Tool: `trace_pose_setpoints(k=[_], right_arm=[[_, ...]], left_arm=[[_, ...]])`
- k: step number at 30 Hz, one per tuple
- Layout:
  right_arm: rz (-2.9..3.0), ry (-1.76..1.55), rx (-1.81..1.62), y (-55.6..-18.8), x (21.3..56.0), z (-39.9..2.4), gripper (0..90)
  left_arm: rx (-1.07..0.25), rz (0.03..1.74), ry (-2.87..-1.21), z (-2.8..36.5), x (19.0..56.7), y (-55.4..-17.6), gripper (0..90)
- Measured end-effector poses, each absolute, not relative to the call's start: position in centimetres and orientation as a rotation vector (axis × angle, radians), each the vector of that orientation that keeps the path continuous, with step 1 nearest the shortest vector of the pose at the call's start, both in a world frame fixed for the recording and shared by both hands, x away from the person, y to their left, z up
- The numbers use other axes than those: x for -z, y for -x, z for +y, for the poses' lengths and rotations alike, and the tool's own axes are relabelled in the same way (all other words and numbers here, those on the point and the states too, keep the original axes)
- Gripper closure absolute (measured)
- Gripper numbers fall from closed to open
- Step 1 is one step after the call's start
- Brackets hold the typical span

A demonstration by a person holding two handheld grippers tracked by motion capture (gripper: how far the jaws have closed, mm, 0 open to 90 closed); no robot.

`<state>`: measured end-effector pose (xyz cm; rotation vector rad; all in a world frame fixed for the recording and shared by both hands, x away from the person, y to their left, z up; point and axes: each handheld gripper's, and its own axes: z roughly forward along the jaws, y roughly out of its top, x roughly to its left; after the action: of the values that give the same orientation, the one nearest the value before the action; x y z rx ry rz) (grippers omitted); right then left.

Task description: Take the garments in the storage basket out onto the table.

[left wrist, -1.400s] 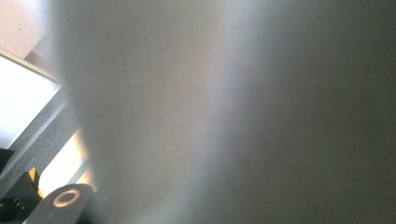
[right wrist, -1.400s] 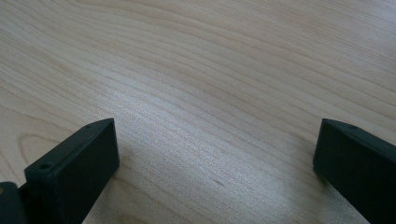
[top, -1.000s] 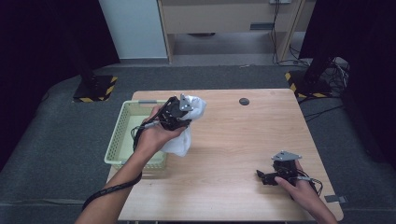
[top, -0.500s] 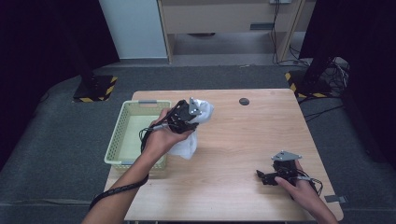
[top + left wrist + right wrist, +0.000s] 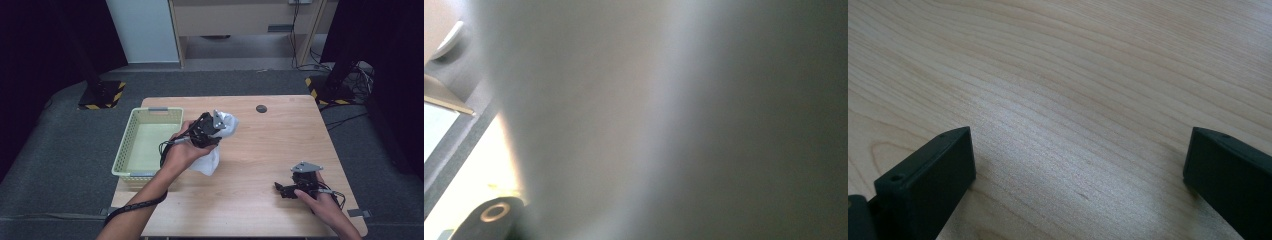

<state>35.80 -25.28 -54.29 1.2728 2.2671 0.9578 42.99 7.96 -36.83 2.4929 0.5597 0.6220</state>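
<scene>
A white cloth (image 5: 208,162) is gathered in my left gripper (image 5: 220,127), which a hand holds above the table (image 5: 280,145) just right of the basket. One part of the cloth bunches at the gripper's tip, and the rest hangs below the hand. The jaws are shut on it. Up close in the left gripper view the cloth (image 5: 624,120) is a blurred white-grey mass that hides the jaws. My right gripper (image 5: 285,189) rests on the table at the front right. In the right gripper view it (image 5: 1078,170) stands open over bare wood with nothing between its fingers.
A pale green plastic basket (image 5: 131,150) sits at the table's left edge. A small black round disc (image 5: 261,108) lies near the far edge. Beyond the table are grey carpet, stand bases with yellow-black tape, and cables.
The left hand has carried the gripper and the white cloth to the right and slightly down, away from the basket. The right gripper has not moved.
</scene>
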Motion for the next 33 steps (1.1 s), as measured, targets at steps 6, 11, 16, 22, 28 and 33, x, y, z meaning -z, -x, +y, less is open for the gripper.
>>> trace_pose_setpoints(k=[6, 11, 16, 22, 28, 33], right_arm=[[2.268, -1.271, -0.959, -35.8, 54.3, -25.3, 0.4], [2.269, -1.271, -0.959, -35.8, 54.3, -25.3, 0.4], [2.272, -1.273, -0.960, -35.8, 54.3, -25.3, 0.4], [2.274, -1.268, -0.959, -35.8, 54.3, -25.3, 0.4], [2.277, -1.262, -0.960, -35.8, 54.3, -25.3, 0.4], [2.279, -1.260, -0.961, -35.8, 54.3, -25.3, 0.4]], left_arm=[[-0.595, 0.548, -2.503, 6.8, 38.0, -42.7, 61.0], [-0.566, 0.535, -2.511, 5.7, 39.2, -42.4, 60.8], [-0.533, 0.542, -2.508, 5.0, 40.5, -42.2, 60.7], [-0.500, 0.558, -2.509, 4.3, 42.0, -42.3, 60.7], [-0.464, 0.588, -2.494, 3.6, 43.6, -42.4, 60.5], [-0.423, 0.586, -2.504, 2.6, 45.0, -42.3, 60.4]])
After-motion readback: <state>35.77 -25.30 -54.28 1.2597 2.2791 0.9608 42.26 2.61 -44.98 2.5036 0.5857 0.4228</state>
